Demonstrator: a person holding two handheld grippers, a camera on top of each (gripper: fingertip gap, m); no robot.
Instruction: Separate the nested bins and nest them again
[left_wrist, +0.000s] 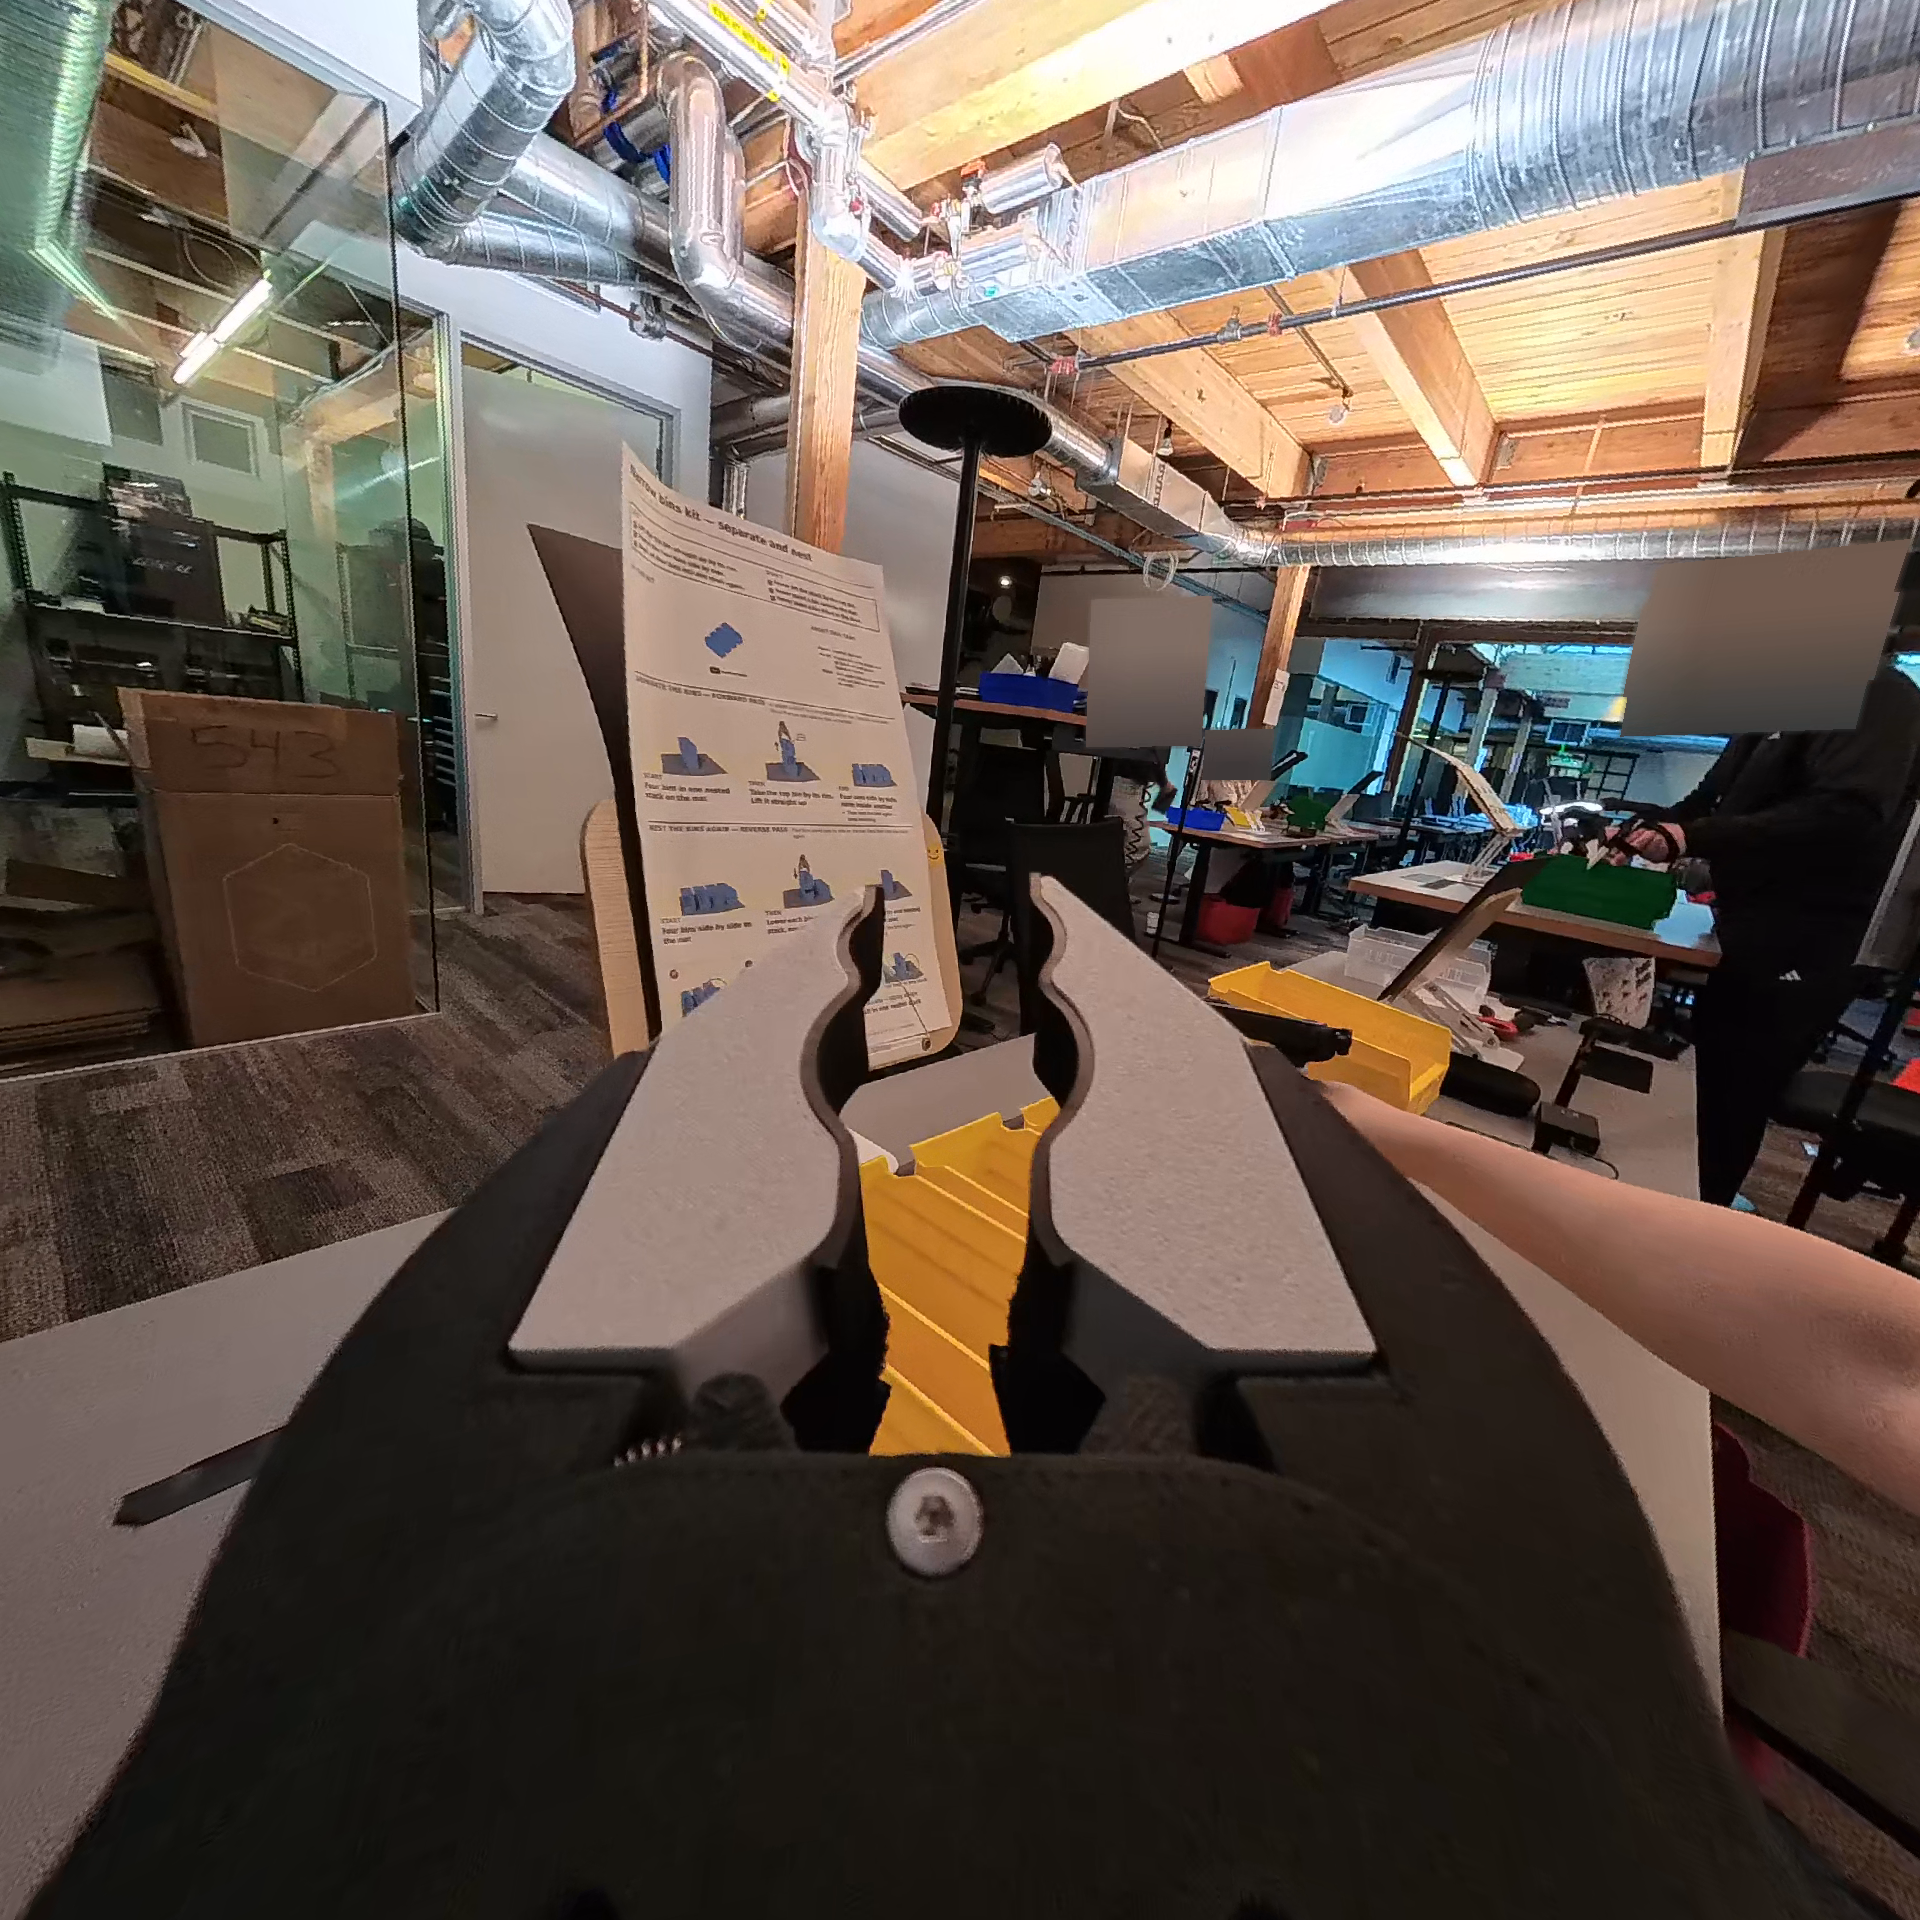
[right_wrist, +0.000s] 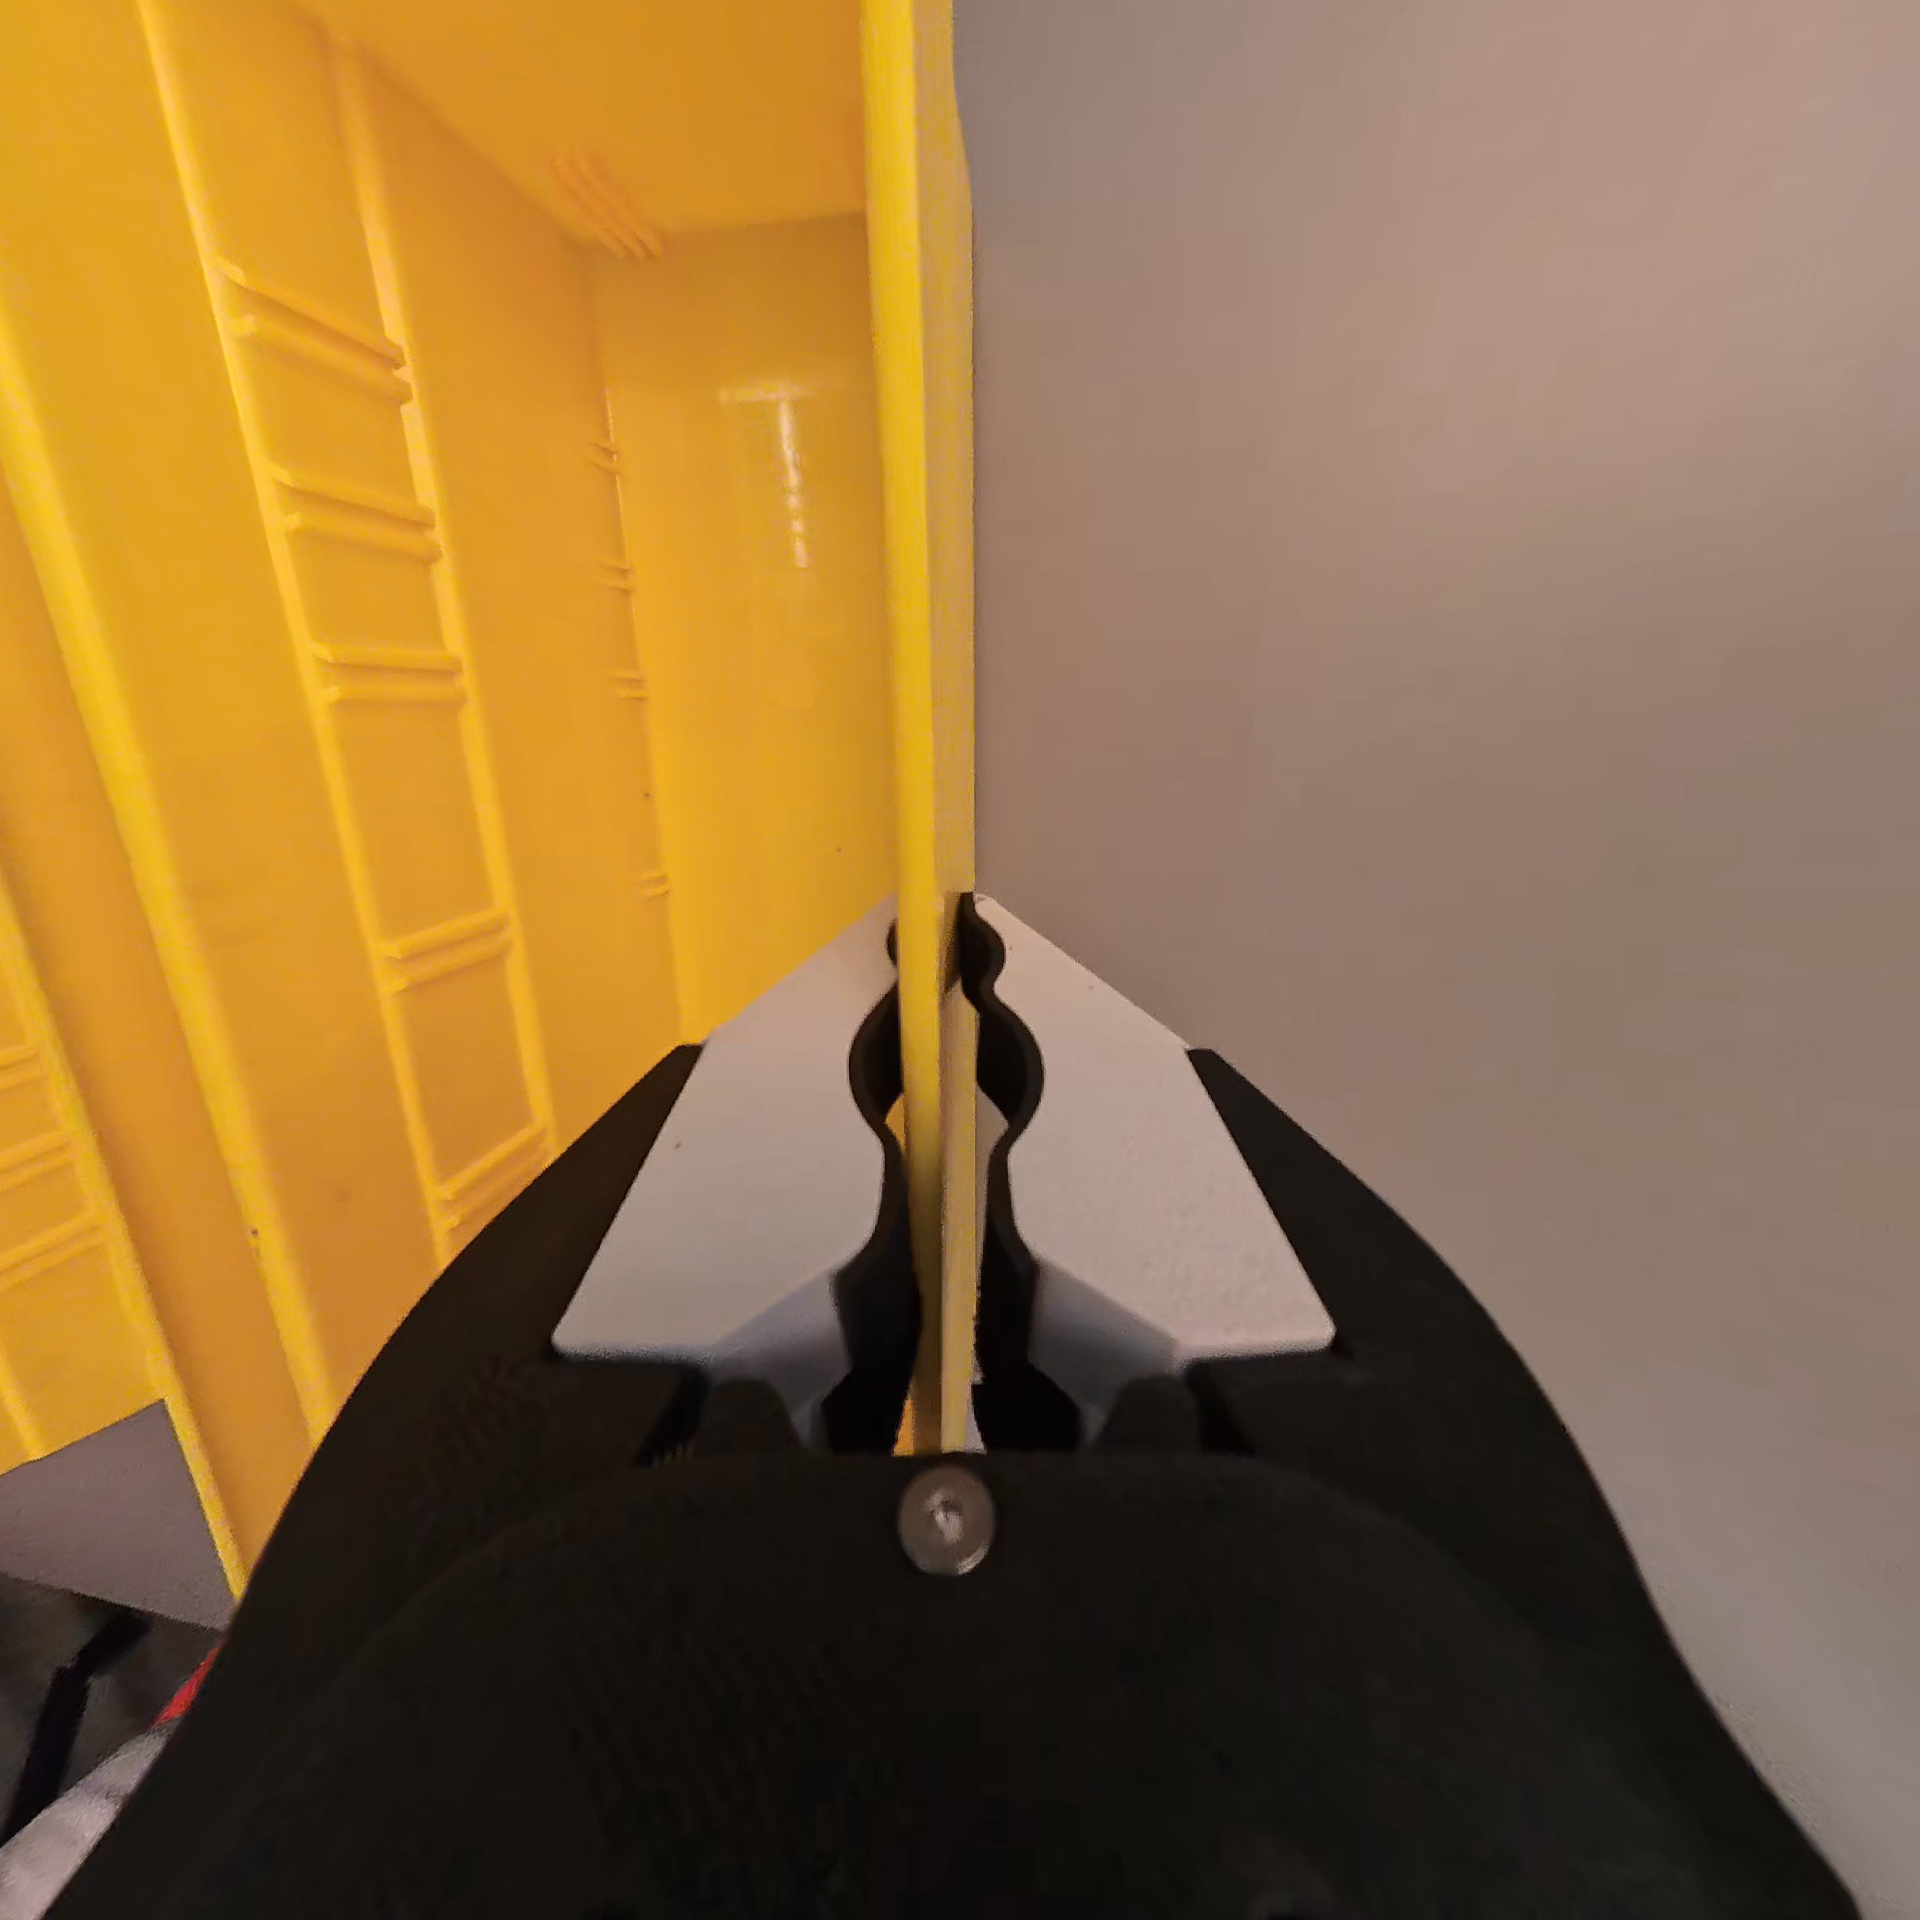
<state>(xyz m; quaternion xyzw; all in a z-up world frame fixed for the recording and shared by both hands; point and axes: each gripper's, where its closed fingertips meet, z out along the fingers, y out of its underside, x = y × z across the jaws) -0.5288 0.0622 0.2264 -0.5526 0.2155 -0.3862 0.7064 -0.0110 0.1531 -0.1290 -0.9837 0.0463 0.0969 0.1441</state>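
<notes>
The right gripper (right_wrist: 940, 914) has its jaws clamped on the side wall of a yellow bin (right_wrist: 920, 520) above the grey worktop (right_wrist: 1455, 727); the left gripper (left_wrist: 956, 904) hangs part-open, holding nothing. A straight, level lift should free the bin cleanly.

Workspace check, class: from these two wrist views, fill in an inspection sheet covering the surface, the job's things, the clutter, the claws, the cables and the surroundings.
Surface: pale grey table, bare where it shows.
Job's things: yellow bin close up, ribbed inside; another yellow bin farther off on the table.
Clutter: instruction sheet propped on a wooden stand; black tape strip.
Claws: left claw open, holding nothing, above yellow bin ribs; right claw clamped on the yellow bin's thin wall edge.
Cables: nothing seen on this table.
Surroundings: cardboard box, glass partition, ceiling ducts, other workbenches, a person with a green bin.
</notes>
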